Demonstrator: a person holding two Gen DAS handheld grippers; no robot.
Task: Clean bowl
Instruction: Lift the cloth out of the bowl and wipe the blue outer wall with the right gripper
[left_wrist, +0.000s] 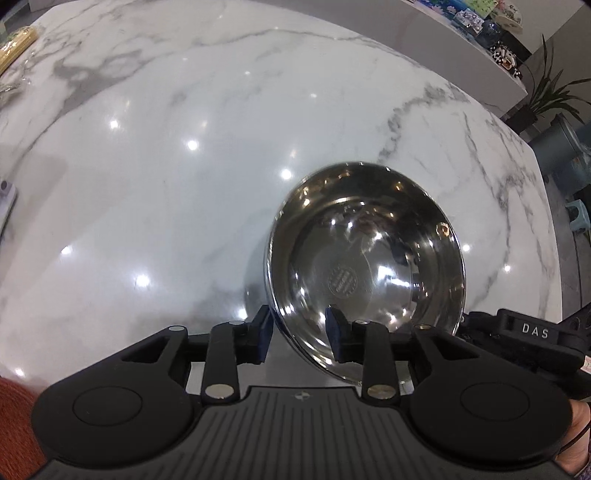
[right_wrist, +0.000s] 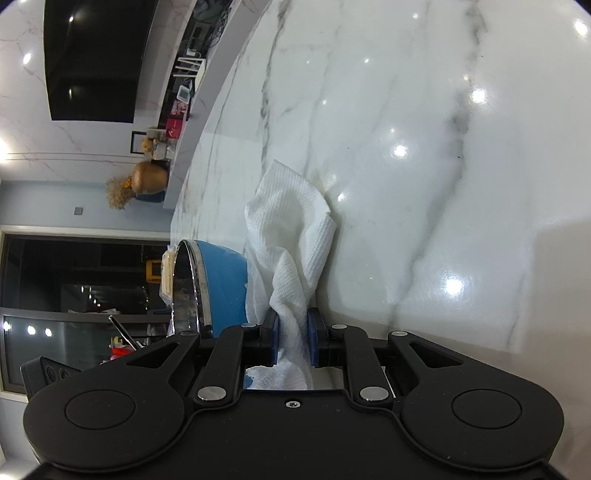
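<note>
one bowl (left_wrist: 364, 273) is in play, steel and mirror-bright inside with a round stamp at its bottom, blue on the outside as the right wrist view shows (right_wrist: 221, 284). it sits on the white marble table (left_wrist: 184, 166), toward the near right part of the left wrist view. the left gripper (left_wrist: 300, 338) straddles the bowl's near rim, one blue pad outside the wall and the other pad inside; its jaws stand part-way apart, and the pads show a gap to the wall on both sides, so they do not press on it.

just beside the bowl, the right gripper (right_wrist: 292, 338) has its two blue pads clamped on one white paper towel (right_wrist: 291, 236), which bunches between them and fans out forward, its far end lying on the marble. the towel hangs between that gripper and the bowl's blue flank, close to it.

nothing else lies on the stone near the bowl. well apart, at the far left corner of the table, there is one yellow pack (left_wrist: 16, 46). beyond the table edge stand a white ledge with several small ornaments (left_wrist: 495, 33) and one green plant (left_wrist: 550, 92). in the right wrist view a dark screen (right_wrist: 94, 59) hangs on the wall, with one brown vase (right_wrist: 147, 179) on a shelf.
</note>
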